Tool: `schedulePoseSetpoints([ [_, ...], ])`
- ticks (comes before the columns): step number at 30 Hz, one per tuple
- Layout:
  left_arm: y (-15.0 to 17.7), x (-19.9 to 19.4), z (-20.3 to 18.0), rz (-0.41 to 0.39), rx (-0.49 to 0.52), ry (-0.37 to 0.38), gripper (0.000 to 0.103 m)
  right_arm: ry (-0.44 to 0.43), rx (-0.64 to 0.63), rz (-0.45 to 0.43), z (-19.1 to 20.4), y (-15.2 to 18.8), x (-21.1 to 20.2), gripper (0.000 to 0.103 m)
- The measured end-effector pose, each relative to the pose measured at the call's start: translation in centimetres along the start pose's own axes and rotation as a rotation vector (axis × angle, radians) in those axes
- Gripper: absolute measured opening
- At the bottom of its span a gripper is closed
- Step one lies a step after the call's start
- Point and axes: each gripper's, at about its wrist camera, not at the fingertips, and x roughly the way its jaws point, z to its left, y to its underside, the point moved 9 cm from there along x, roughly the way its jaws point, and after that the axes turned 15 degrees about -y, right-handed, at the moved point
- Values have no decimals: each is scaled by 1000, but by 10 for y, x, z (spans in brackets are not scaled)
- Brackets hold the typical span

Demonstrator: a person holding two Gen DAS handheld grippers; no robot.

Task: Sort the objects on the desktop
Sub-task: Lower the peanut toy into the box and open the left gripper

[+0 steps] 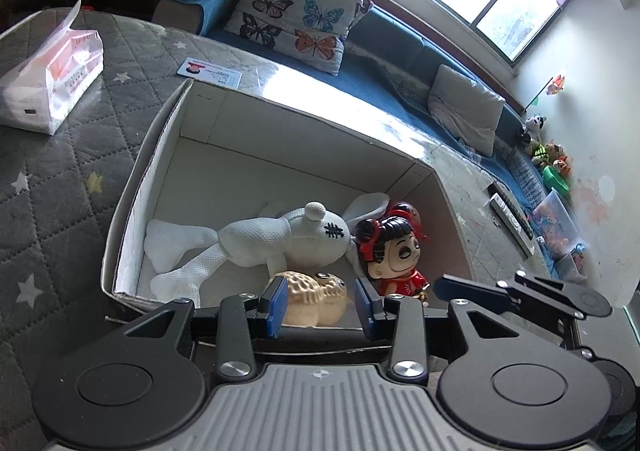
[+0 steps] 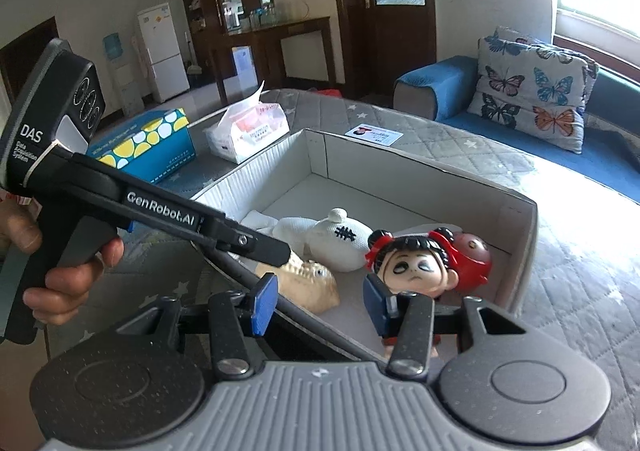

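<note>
Nearest, the left gripper point(image 1: 320, 305) has its blue rubber pads spread on either side of a tan, ridged peanut-shaped toy point(image 1: 316, 299). The toy lies just inside the near wall of the cardboard box point(image 1: 132, 187). Whether the pads actually press on the toy cannot be told. The right gripper point(image 2: 320, 305) is at the same near wall, its tongs standing apart with nothing clamped between them. A hand point(image 2: 68, 271) wraps the left tool's black handle, outside the box's near-left corner.

The box is shallow and rectangular, with white inner walls and a raw corrugated edge. Inside it, behind the peanut, a white knitted rabbit plush point(image 1: 280, 239) lies flat with its limp legs splayed toward the left wall. A glossy hard doll point(image 1: 396, 251) with black hair and red dress stands upright against the rabbit's head, toward the right wall.

The box rests on a grey quilted mat point(image 1: 60, 191) stitched in diamonds and dotted with stars. Beyond the far wall lies a flat printed card point(image 1: 208, 73). Left of the box is a soft plastic tissue pack point(image 1: 52, 79), and farther left a blue cardboard tissue box point(image 2: 148, 143). Farthest, behind the box, is a butterfly-print cushion point(image 1: 296, 15).
</note>
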Motion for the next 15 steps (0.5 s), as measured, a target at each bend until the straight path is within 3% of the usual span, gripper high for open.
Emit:
schedulePoseSetpoints([
  [15,37,-44,-41,-88,80,33,39,114,8,-75,20,56,-64,61],
])
